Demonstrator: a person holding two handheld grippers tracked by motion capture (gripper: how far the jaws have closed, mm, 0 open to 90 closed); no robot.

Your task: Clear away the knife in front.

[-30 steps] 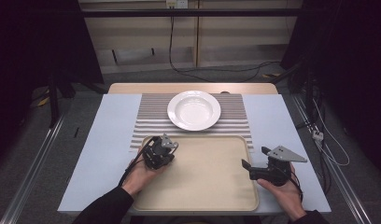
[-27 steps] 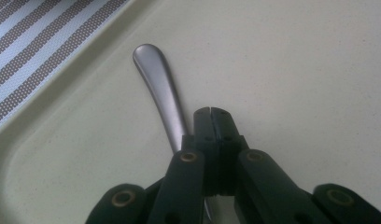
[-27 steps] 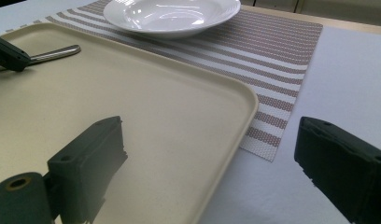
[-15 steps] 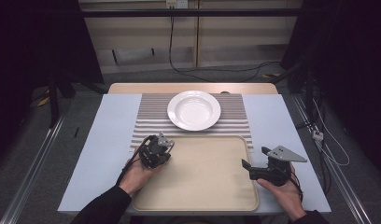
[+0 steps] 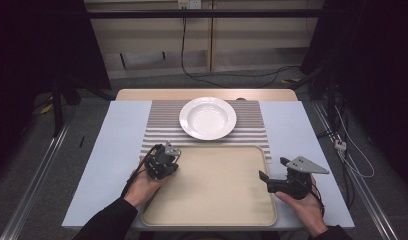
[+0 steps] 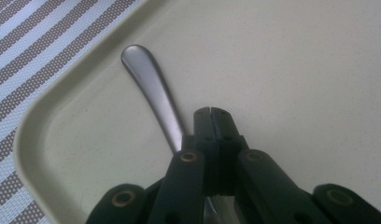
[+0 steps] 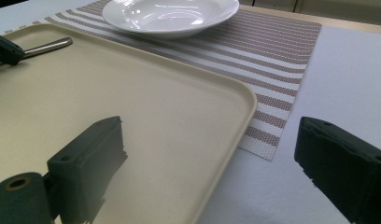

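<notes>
A metal utensil handle [image 6: 146, 79] lies in the beige tray's [image 5: 217, 200] near-left corner, its far end close to the rim. My left gripper [image 6: 210, 112] is shut right over it. The handle runs under the jaws and nothing shows between their tips; the eating end is hidden below the gripper. The high view puts this left gripper [image 5: 171, 155] at the tray's left edge. My right gripper [image 7: 209, 140] is held open and empty at the tray's right rim [image 7: 235, 102]; from above, the right gripper [image 5: 266, 181] points left. The handle [image 7: 48, 46] also shows far off.
A white deep plate [image 5: 207, 118] sits on a striped placemat [image 5: 157, 125] just behind the tray. The placemat [image 6: 20, 46] borders the tray corner. Pale blue table surface [image 5: 117, 150] flanks both sides. Cables lie on the floor behind the table.
My left gripper has drifted a little to the left, toward the tray's left rim. The right gripper has stayed where it was.
</notes>
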